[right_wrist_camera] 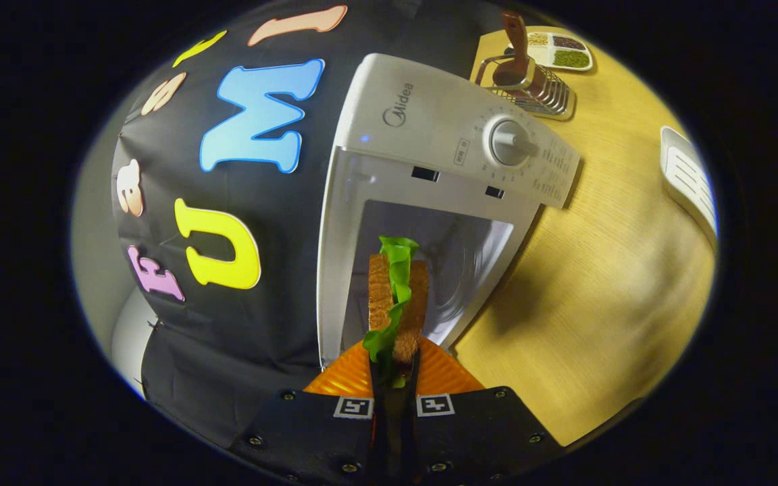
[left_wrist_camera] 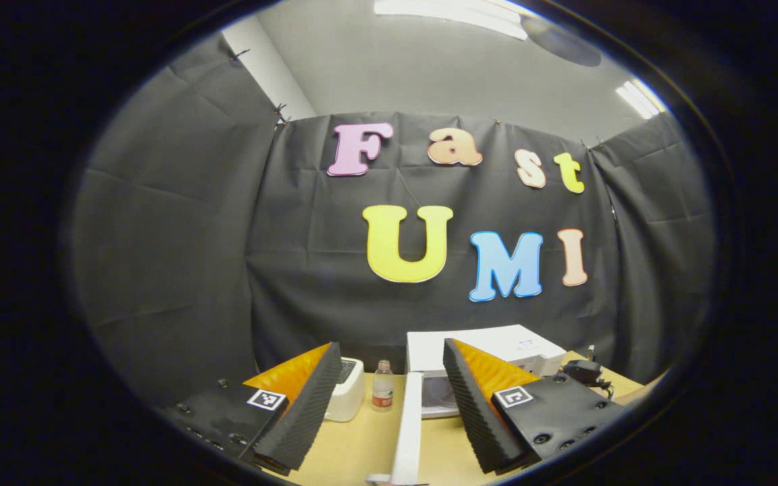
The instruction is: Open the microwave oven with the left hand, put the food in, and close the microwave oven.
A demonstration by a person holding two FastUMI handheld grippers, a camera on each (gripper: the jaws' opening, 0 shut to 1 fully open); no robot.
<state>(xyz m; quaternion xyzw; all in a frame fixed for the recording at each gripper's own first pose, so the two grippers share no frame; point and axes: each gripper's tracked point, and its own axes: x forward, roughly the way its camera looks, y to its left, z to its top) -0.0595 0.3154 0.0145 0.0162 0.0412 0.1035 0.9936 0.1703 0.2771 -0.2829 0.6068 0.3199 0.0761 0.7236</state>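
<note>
- Now my right gripper point(right_wrist_camera: 394, 368) has its jaws clamped on the sandwich point(right_wrist_camera: 396, 297), held edge-on so it slips into the cavity ahead; the microwave oven point(right_wrist_camera: 429, 135) stands open just beyond the jaw tips
- my left gripper point(left_wrist_camera: 389, 398) has its jaws wide and empty; the door point(left_wrist_camera: 408, 432) stands edge-on between them, I judge ready for closing
- a bottle point(left_wrist_camera: 382, 386) sits on the surface point(left_wrist_camera: 355, 445) beyond

Cloth-walled recording booth point(left_wrist_camera: 179, 223) with kitchen tabletop point(right_wrist_camera: 605, 270)
</note>
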